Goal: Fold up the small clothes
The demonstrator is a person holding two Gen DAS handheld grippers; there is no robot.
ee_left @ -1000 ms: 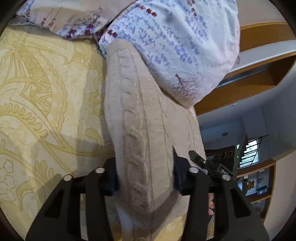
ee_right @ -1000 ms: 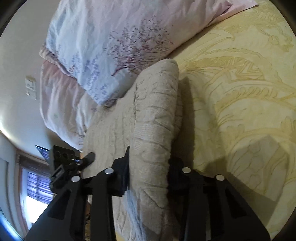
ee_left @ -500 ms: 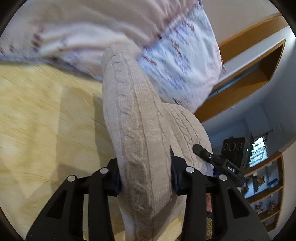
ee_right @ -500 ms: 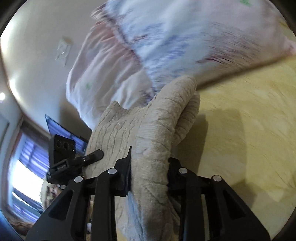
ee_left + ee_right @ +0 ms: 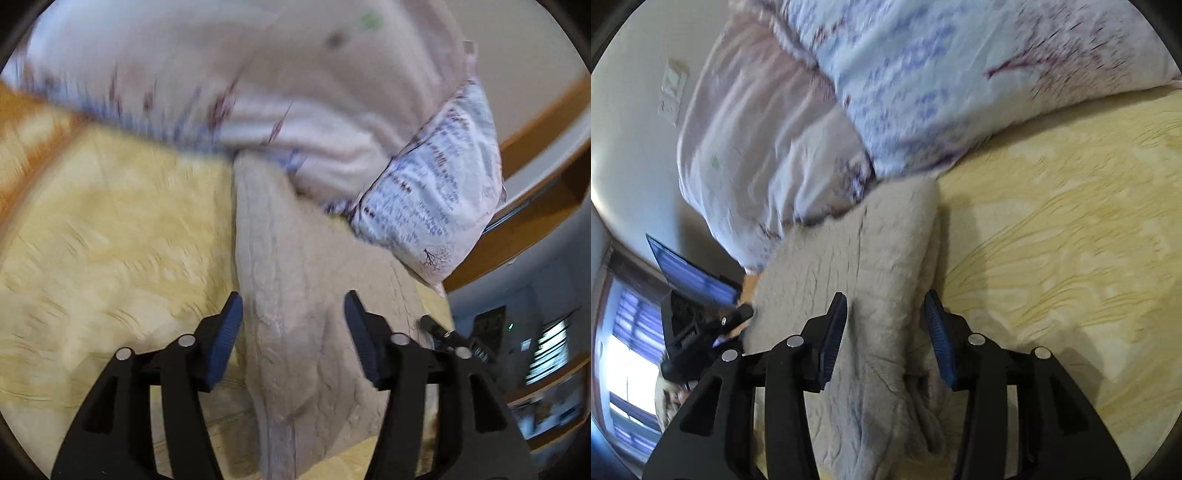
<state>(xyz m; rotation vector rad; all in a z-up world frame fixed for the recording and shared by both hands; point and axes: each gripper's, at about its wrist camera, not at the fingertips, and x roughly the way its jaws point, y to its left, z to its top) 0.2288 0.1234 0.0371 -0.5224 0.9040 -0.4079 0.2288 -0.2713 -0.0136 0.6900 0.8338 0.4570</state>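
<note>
- Straddling the folded beige knit sweater (image 5: 295, 314), the left gripper (image 5: 293, 332) is keeping its jaws spread, pads off the fabric.
- Gaping likewise, the right gripper (image 5: 886, 328) is framing the sweater's other end.
- The sweater is lying on the yellow bedspread (image 5: 110, 240), its far edge touching the floral pillows (image 5: 942, 81).

Beige cable-knit sweater (image 5: 295, 295), yellow patterned bedspread (image 5: 110, 240), pink-blue floral pillows (image 5: 923, 74).
</note>
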